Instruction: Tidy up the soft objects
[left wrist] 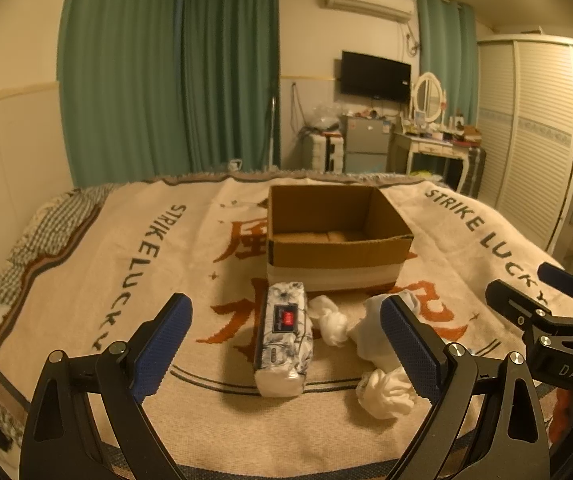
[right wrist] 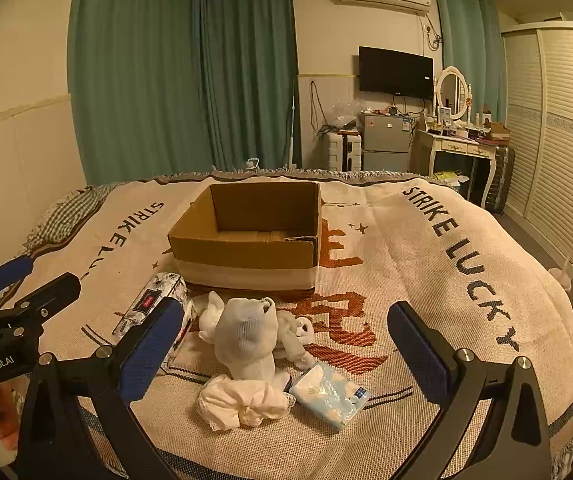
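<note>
Sitting empty, the cardboard box (right wrist: 248, 240) faces socks (right wrist: 246, 336) outside it

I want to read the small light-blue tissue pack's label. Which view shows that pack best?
The right wrist view: the light-blue tissue pack lies fully exposed on the blanket, beside the white socks. In the left wrist view it cannot be seen; the left gripper's right finger covers that area.

Green curtains (right wrist: 182, 72) hang at eleven o'clock; a wall-mounted television (right wrist: 395, 72) and louvred wardrobe (right wrist: 558, 128) stand toward two o'clock.
</note>
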Action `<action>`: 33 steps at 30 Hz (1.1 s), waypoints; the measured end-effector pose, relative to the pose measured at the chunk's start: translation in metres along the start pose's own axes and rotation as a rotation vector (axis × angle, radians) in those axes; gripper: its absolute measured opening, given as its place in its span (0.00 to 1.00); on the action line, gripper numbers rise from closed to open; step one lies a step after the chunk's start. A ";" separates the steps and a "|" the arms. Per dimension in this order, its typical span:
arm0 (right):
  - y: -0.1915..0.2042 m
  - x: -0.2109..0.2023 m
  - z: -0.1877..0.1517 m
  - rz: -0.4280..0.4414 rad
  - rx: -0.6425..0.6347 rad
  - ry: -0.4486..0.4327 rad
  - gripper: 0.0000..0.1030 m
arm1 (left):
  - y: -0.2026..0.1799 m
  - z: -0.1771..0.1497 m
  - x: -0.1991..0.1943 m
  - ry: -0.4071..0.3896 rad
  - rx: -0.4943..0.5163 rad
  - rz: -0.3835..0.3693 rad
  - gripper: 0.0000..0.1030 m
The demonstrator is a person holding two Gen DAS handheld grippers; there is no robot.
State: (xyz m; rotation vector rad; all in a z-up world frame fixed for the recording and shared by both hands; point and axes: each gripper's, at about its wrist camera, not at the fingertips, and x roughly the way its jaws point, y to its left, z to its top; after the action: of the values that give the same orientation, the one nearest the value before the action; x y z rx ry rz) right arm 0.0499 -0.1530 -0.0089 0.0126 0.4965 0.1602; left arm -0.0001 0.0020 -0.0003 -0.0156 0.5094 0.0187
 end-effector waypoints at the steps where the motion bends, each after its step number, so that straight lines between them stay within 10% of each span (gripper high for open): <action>1: 0.000 0.000 0.000 0.000 0.000 0.000 1.00 | 0.000 0.000 0.000 0.000 0.000 0.000 0.94; 33: 0.002 -0.008 0.005 -0.012 -0.012 -0.009 1.00 | -0.002 0.004 -0.010 -0.032 0.003 -0.019 0.94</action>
State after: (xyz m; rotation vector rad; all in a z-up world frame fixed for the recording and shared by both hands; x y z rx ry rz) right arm 0.0451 -0.1523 -0.0007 -0.0015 0.4869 0.1509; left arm -0.0067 -0.0001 0.0081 -0.0176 0.4772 -0.0008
